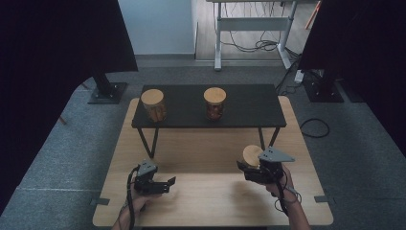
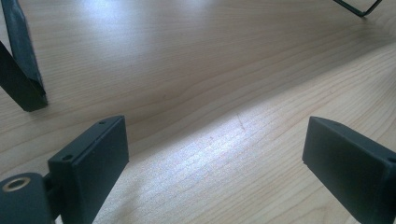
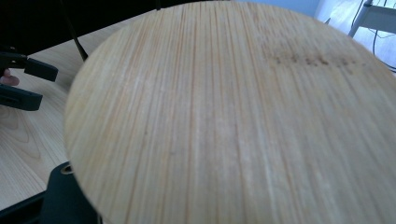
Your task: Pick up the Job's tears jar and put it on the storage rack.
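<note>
A round bamboo lid (image 1: 252, 155) is up off the wooden table (image 1: 206, 196) at the front right, with my right gripper (image 1: 245, 167) shut on it. In the right gripper view the lid (image 3: 233, 116) sits close before the camera, one black jaw shows under its lower left edge, and whatever is beneath it is hidden. My left gripper (image 1: 168, 182) stands open at the front left, low over the bare tabletop, with nothing between its fingers (image 2: 93, 158). It also appears far off as the left gripper (image 3: 32, 85). Two jars with bamboo lids (image 1: 153, 104) (image 1: 215, 102) stand on the black low shelf (image 1: 253, 108).
The black shelf stands on thin metal legs (image 1: 146, 143) at the back half of the wooden table. One leg foot (image 2: 23, 84) is near the left gripper. Grey carpet surrounds the table, with a desk frame and cables (image 1: 253, 45) behind it.
</note>
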{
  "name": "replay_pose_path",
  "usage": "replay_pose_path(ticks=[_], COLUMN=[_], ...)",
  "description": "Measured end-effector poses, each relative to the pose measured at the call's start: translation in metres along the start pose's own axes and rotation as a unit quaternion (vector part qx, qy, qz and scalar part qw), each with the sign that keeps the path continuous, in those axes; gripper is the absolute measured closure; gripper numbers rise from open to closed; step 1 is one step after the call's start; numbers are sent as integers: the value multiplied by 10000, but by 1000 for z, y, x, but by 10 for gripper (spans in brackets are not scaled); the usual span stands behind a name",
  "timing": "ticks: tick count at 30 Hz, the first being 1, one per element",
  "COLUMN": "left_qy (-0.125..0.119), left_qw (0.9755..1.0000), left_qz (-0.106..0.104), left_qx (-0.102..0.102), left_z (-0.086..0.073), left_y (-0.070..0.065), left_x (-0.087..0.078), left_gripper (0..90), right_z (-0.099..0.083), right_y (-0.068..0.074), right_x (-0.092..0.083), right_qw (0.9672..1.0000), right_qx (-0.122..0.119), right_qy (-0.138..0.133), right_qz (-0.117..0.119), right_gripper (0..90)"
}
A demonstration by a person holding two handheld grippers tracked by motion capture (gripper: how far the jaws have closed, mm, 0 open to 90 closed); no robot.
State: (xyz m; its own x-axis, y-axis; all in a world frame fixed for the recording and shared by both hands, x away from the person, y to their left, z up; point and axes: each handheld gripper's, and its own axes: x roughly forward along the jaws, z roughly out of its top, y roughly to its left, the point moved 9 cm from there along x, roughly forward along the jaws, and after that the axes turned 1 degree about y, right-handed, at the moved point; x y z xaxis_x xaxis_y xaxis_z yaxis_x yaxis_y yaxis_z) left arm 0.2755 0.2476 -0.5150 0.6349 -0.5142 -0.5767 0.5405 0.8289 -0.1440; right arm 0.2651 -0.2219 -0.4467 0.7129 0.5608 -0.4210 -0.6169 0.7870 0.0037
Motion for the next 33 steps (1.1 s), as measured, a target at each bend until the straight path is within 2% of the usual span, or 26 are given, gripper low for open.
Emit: replay_pose_path(ticks=[14, 33], left_qy=[5, 17], left_qw=[10000, 10000], left_qz=[14, 11], left_qx=[6, 27], left_z=[0, 0], left_y=[0, 0], left_x=[0, 1], left_gripper=[64, 64], right_z=[9, 24], right_y=[3, 1], right_x=[-3, -9], right_qw=[9998, 9997], right_qx=[-165, -203], right_qy=[-37, -91], right_qz=[-38, -64], right_gripper=[246, 246])
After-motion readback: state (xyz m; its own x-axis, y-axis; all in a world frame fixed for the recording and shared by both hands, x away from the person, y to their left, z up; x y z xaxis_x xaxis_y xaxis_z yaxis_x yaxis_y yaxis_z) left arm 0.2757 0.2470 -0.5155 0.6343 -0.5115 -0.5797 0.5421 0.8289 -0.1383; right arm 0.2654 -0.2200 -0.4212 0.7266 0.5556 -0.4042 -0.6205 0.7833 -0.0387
